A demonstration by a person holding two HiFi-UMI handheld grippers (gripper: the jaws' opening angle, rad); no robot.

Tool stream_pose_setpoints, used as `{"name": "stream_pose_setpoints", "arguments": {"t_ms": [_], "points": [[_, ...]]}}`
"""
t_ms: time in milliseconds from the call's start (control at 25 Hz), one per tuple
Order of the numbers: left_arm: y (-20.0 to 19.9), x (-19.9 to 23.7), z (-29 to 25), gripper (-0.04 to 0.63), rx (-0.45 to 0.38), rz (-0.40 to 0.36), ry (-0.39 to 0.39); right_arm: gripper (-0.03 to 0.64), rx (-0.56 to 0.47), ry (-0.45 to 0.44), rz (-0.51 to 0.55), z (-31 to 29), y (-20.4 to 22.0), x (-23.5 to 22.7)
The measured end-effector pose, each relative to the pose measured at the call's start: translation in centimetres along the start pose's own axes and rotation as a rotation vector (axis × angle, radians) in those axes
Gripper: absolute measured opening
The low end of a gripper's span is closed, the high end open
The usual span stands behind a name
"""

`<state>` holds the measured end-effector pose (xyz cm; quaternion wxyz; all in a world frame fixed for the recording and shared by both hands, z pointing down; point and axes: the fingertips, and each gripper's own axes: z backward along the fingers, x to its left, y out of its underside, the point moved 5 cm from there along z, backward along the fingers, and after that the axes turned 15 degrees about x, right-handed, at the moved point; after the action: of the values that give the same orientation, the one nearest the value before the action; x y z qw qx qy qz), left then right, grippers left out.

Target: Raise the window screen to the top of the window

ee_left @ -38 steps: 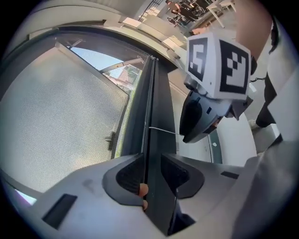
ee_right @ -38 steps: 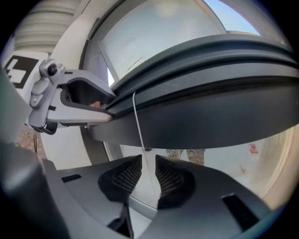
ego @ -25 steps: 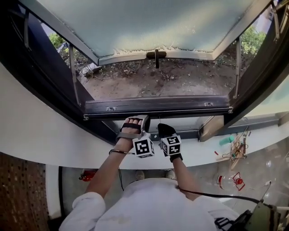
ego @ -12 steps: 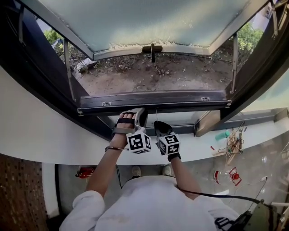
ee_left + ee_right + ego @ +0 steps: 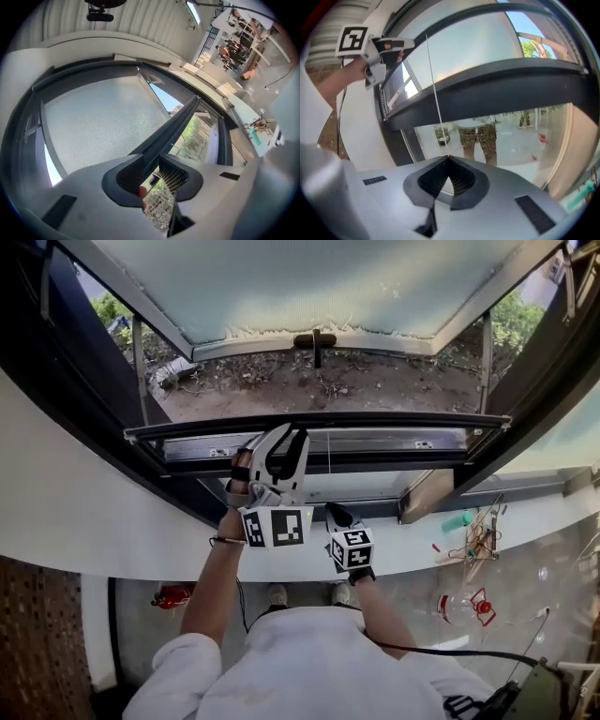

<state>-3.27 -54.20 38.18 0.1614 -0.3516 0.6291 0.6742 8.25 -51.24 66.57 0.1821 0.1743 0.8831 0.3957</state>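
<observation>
Our left gripper (image 5: pixel 292 433) is clamped on the dark bar of the window screen (image 5: pixel 403 420), which sits just above the lower window frame (image 5: pixel 375 461). Below it, our right gripper (image 5: pixel 337 513) has its jaws together on a thin cord (image 5: pixel 328 470). Black-and-white square markers face us, and a handle (image 5: pixel 315 339) hangs on the open pane beyond.

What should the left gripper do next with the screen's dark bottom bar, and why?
Probably lift straight up, squeezing a bit firmer. The left gripper grips the dark slim bottom bar of the window screen, though its jaws just opened slightly, and the bar sits barely above the dark lower window frame. The right gripper is shut, empty.
</observation>
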Motion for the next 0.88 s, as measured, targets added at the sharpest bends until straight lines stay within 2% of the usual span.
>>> {"name": "stream_pose_setpoints", "arguments": {"t_ms": [80, 200, 440, 720, 800, 880], "points": [[-2.6, 2.4, -0.4, 0.081, 0.004, -0.006, 0.021, 0.000, -0.007, -0.017, -0.044, 0.3, 1.5, -0.2], [-3.5, 4.0, -0.4, 0.083, 0.000, -0.001, 0.093, 0.000, -0.024, -0.019, -0.049, 0.5, 0.8, -0.4], [-3.5, 3.9, 0.4, 0.083, -0.047, 0.055, 0.055, 0.000, -0.038, -0.028, -0.046, 0.7, 1.0, -0.1], [-3.2, 5.6, 1.9, 0.083, -0.088, 0.212, 0.066, 0.000, -0.061, -0.047, -0.032, 0.7, 0.8, 1.0], [-2.5, 6.0, 2.2, 0.083, -0.083, 0.290, 0.066, 0.000, -0.067, -0.053, -0.029, 0.8, 0.7, 1.2], [-1.1, 6.1, 2.6, 0.083, -0.062, 0.403, 0.082, 0.000, -0.078, -0.059, -0.026, 1.0, 0.4, 1.5]]}}
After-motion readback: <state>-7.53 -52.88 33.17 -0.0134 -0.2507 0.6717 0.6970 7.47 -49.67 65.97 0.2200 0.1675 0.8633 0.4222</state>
